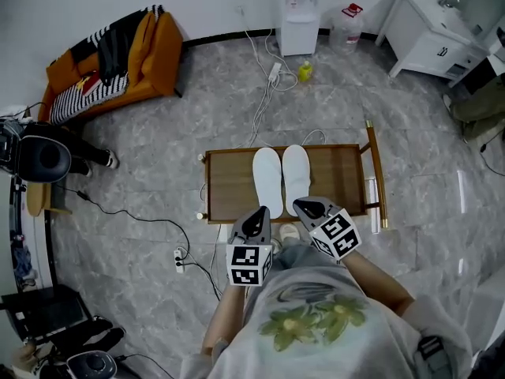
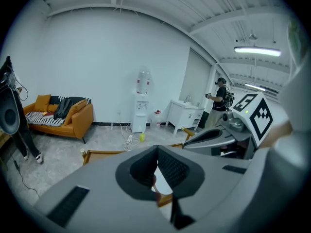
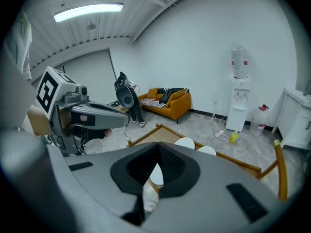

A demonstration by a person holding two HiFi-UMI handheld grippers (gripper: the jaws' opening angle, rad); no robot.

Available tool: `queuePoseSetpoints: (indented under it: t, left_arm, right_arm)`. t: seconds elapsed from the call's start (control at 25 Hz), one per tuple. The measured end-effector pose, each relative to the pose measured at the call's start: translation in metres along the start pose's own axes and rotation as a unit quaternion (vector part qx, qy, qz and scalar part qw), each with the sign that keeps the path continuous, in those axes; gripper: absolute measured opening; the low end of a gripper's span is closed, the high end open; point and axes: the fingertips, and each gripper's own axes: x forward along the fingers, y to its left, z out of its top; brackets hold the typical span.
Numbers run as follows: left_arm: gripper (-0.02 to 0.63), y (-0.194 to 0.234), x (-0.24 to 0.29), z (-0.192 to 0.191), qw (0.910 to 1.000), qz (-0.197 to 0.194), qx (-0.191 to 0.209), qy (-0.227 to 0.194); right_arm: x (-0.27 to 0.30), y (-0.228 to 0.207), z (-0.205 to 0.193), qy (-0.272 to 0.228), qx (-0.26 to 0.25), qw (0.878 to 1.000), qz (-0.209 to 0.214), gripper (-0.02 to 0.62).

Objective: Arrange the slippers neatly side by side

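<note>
White slippers (image 1: 282, 178) side by side at mid-counter (image 1: 339, 172). Left hand-held gripper (image 1: 258, 213) and right hand-held gripper (image 1: 304, 204) clenched empty above the counter's near edge. Arranging apparently done; next, pulling clear.

Two white slippers (image 1: 267, 178) lie flat, side by side (edges nearly touching), on the wooden table (image 1: 229, 184).

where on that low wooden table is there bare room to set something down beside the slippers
Bare wood lies on the table between its left rim and the left slipper, and a matching patch between the right slipper and the right-hand rail. The middle is taken by the pair; the near edge is crowded by the left gripper and right gripper.
</note>
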Motion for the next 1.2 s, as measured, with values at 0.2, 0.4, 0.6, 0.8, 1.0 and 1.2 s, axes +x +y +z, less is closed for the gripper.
queuePoseSetpoints:
  t: [0.2,0.4,0.6,0.8,1.0,1.2]
  left_arm:
    - [0.015,-0.007,-0.003,0.003,0.9999,-0.008,0.007,-0.003]
    - [0.015,-0.008,-0.007,0.003,0.9998,-0.011,0.014,-0.005]
    - [0.015,-0.002,-0.009,0.007,0.9998,-0.009,0.018,-0.008]
    - [0.015,0.000,-0.009,0.011,0.9997,-0.008,0.018,-0.016]
    - [0.015,0.001,-0.011,0.013,0.9996,-0.010,0.021,-0.015]
    - [0.015,0.000,-0.011,0.010,0.9996,-0.010,0.022,-0.015]
  right_arm:
    - [-0.010,0.009,0.009,-0.022,-0.010,1.000,0.014,0.006]
    - [-0.018,0.009,0.010,-0.024,-0.022,0.999,-0.001,0.005]
    - [-0.024,0.004,0.019,-0.034,-0.027,0.999,-0.006,0.005]
    - [-0.029,0.000,0.025,-0.047,-0.014,0.999,-0.012,0.005]
    - [-0.030,0.001,0.025,-0.047,-0.008,0.999,-0.017,0.005]
    - [-0.029,0.002,0.017,-0.041,-0.007,0.999,-0.018,0.005]
